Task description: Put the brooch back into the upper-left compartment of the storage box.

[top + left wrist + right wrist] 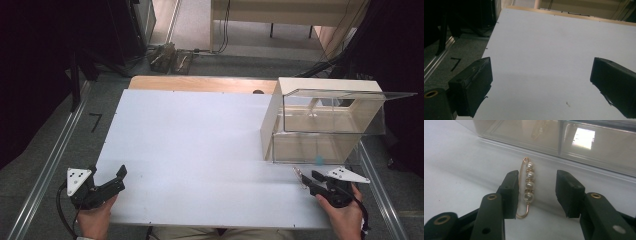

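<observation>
A gold pin strung with several white pearls lies on the white table, just in front of a clear display case. My right gripper is lowered around the pin with its jaws part open. The left pad stands right beside the pin's wire, and a gap separates the right pad from the pearls. In the high view the pin lies at the tip of the right gripper, near the table's front right. My left gripper rests at the front left, open with nothing between its jaws.
The clear two-level case with a cream frame stands at the right of the white tabletop, its lid raised. A wooden strip runs along the far edge. Floor and cables lie beyond.
</observation>
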### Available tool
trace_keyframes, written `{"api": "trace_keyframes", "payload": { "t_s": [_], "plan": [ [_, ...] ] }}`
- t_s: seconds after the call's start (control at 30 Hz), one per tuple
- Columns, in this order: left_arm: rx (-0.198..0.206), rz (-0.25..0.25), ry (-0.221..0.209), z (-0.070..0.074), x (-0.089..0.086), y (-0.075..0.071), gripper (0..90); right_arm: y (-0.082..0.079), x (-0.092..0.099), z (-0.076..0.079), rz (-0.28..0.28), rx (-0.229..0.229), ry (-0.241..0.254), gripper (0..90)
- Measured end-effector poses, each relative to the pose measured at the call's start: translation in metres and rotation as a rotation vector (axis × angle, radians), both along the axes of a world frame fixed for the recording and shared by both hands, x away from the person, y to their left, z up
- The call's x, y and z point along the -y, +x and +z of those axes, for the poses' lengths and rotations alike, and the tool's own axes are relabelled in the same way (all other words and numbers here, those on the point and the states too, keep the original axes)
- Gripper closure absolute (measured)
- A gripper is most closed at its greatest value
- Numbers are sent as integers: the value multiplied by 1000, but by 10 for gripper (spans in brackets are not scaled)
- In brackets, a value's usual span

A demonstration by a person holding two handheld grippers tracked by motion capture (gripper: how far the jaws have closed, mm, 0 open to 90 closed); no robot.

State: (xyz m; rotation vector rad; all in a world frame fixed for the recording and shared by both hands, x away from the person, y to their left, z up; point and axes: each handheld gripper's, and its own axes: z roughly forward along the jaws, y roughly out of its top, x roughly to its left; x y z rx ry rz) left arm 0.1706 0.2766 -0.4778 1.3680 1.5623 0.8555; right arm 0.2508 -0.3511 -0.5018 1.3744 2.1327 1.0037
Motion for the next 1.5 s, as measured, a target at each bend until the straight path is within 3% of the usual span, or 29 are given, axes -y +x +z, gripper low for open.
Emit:
{"api": "trace_keyframes", "payload": {
  "t_s": [0.53,1.13,1.5],
  "plan": [
    [0,-1,-2,0,0,0,36,7,-5,-4,15,-18,-23,607],
    [-3,-4,-1,0,0,0,36,8,-9,-6,26,-28,-41,772],
    [-6,-4,0,0,0,0,36,9,-10,-5,28,-31,-44,791]
  ]
}}
